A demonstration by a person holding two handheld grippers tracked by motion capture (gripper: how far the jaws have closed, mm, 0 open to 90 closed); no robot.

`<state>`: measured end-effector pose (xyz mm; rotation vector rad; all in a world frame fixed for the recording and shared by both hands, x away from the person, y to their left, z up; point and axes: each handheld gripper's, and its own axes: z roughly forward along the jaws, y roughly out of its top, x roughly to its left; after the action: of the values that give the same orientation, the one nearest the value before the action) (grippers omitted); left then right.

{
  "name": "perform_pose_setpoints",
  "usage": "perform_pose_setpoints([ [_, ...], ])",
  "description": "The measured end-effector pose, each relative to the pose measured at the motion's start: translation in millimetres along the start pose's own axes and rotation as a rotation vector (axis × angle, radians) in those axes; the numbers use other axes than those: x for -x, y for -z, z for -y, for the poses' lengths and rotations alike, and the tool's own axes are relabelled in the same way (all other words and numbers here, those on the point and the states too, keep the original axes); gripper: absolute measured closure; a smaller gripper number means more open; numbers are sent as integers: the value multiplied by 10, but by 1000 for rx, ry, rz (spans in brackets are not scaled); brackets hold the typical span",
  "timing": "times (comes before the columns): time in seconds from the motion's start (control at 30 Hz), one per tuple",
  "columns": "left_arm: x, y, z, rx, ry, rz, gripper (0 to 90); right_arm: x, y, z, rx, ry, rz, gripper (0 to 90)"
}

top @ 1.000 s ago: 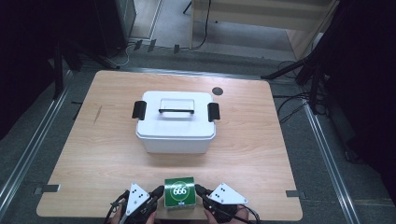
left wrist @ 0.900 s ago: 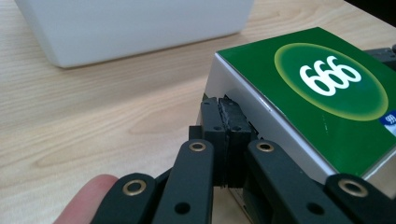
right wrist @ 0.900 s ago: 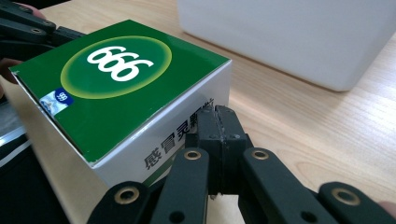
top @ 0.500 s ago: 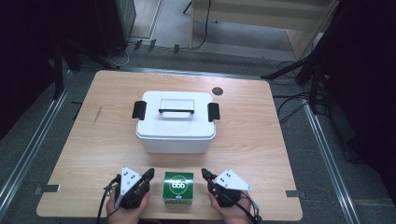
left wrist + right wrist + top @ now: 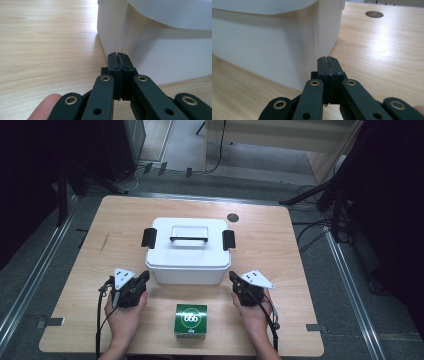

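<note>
Two black grippers, one in each of our hands, sit on either side of a white lidded storage box [image 5: 188, 251] on a wooden table [image 5: 300, 270]. Our left gripper [image 5: 145, 276] has its jaws pressed together with nothing between them; in the left gripper view [image 5: 117, 55] the tips meet in a thin seam, just beside the near left corner of the box's pale wall, and a fingertip [image 5: 45, 106] shows at the lower edge. Our right gripper [image 5: 232, 277] is closed the same way and holds nothing; in the right gripper view [image 5: 328, 60] its tips point at the near right corner of the box, close to it, though we cannot tell whether either gripper touches the plastic.

Compared with a second ago, both grippers have moved away from us and outward. Then they sat at the near table edge, close on either side of a small green box [image 5: 190, 320]; half a second ago they were level with it; now they are up by the front corners of the white box, and our hands and wrists show more fully on the table.

Behind us now, the green box, marked with white numerals on top, stands near the front edge, midway between our wrists, apart from both. The white box, with its black side latches [image 5: 149, 237] and flat top handle [image 5: 188, 238], has not shifted. A round dark hole [image 5: 232, 217] lies beyond it in the tabletop.
</note>
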<state>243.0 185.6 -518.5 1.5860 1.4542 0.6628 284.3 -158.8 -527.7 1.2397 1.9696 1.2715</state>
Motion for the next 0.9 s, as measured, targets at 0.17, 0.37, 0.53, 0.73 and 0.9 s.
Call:
perform_pose_setpoints([
  [0.17, 20, -43, -19, 4, -10, 9, 900, -65, -96, 6, 9, 9, -28, 900],
  [0.37, -79, 8, -11, 25, 2, -9, 844, -82, -126, 8, 20, 17, -24, 807],
  [0.53, -205, 182, 64, 66, 18, -84, 654, 40, -8, -45, 68, 53, -24, 700],
  [0.73, -413, 406, 230, 74, 60, -165, 234, 246, 194, -204, 56, 156, -5, 496],
  [0.9, -581, 514, 311, 83, 38, -140, 79, 310, 369, -384, 37, 229, 2, 342],
])
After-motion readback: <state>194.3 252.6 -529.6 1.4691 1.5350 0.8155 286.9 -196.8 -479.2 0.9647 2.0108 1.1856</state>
